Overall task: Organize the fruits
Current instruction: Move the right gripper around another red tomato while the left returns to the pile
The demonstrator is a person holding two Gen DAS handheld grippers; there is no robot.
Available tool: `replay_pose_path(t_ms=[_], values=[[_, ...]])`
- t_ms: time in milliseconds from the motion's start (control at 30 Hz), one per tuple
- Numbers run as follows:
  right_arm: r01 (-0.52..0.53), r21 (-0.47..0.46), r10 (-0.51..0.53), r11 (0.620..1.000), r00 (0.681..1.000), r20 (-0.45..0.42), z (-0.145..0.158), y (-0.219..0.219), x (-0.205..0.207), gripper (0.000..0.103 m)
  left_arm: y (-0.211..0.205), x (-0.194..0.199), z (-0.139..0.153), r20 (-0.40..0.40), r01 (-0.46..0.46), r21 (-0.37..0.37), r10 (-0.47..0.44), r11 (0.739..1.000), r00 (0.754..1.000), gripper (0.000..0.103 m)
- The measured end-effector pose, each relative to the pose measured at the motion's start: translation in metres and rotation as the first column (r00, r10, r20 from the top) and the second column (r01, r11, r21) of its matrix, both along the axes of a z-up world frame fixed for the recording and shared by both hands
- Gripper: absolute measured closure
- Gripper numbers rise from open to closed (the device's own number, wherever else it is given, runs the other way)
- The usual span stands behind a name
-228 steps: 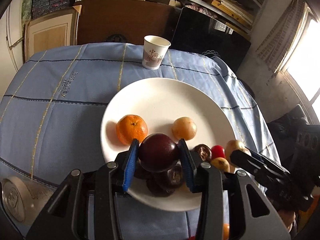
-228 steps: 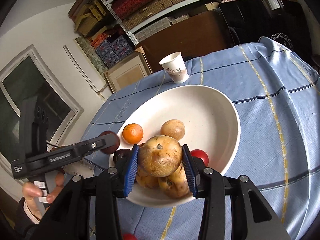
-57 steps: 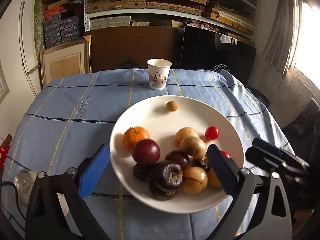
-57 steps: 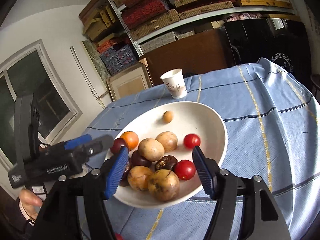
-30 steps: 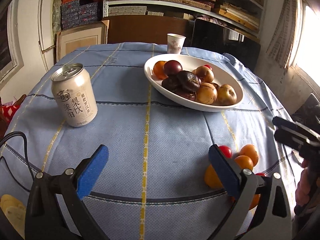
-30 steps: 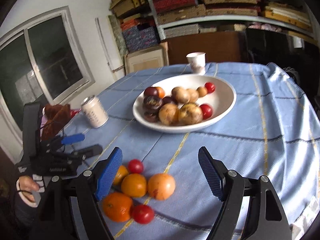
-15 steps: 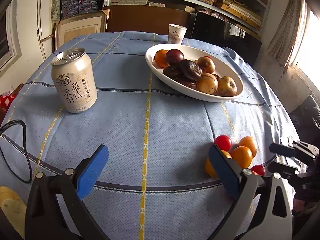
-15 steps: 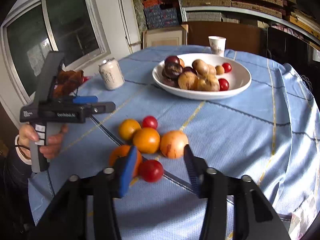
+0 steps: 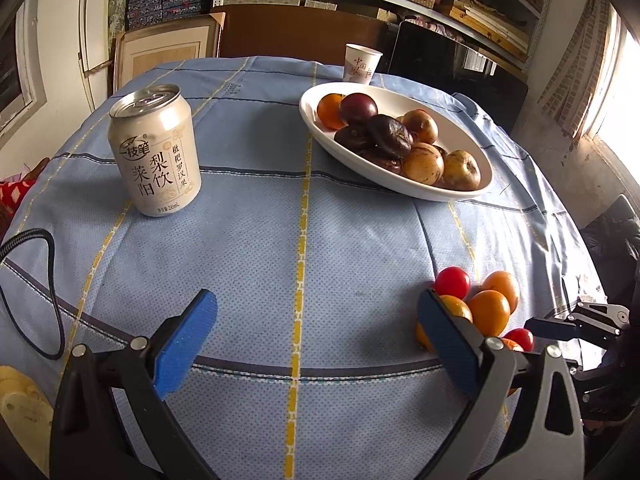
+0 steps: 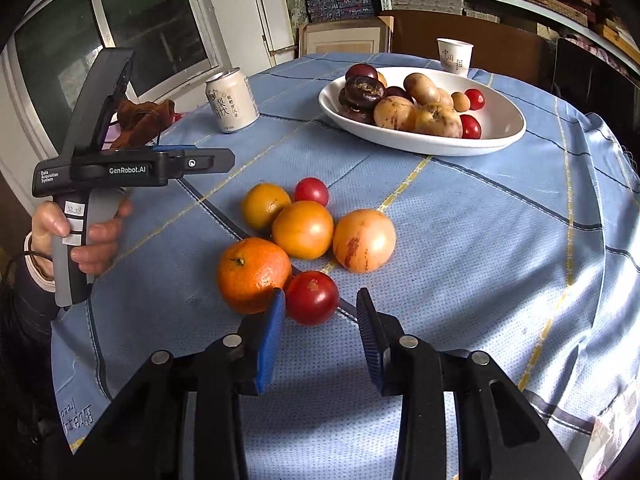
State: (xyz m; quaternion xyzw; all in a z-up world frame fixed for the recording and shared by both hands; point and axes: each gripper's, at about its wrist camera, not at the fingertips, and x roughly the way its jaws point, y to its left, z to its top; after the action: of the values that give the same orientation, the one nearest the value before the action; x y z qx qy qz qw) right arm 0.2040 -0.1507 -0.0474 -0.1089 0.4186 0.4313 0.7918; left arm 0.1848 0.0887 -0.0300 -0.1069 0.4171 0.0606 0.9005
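Fruit fills the plate (image 10: 508, 132); six pieces wait near the table's front edge. Right gripper (image 10: 320, 312), narrowed, seemingly not yet pinching the red tomato (image 10: 312, 298); left gripper (image 9: 316, 320) spread, empty.

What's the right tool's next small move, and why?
Probably ease the right tool forward around the near red tomato: its pads sit narrowed just short of it, not yet pressing. Watch the mandarin touching the tomato's left side.

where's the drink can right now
In the left wrist view the drink can stands upright on the blue tablecloth, far left, well left of the white plate.
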Motion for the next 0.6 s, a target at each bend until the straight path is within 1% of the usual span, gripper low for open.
replay_pose_path(t_ms=[333,533,600], values=[[0.002,0.022,-0.002,1.0,1.0,-0.003,-0.002,0.003,0.002,0.065,0.001,-0.003,0.003,0.013,-0.003,-0.004,0.003,1.0,1.0,0.005],[0.016,0.066,-0.01,0.998,0.996,-0.094,-0.009,0.003,0.011,0.066,0.003,-0.003,0.004,0.017,-0.009,-0.007,0.009,1.0,1.0,0.005],[0.008,0.072,0.0,0.997,0.994,-0.111,-0.011,0.005,0.012,0.068,0.003,-0.003,0.004,0.018,-0.011,-0.005,0.011,1.0,1.0,0.005]])
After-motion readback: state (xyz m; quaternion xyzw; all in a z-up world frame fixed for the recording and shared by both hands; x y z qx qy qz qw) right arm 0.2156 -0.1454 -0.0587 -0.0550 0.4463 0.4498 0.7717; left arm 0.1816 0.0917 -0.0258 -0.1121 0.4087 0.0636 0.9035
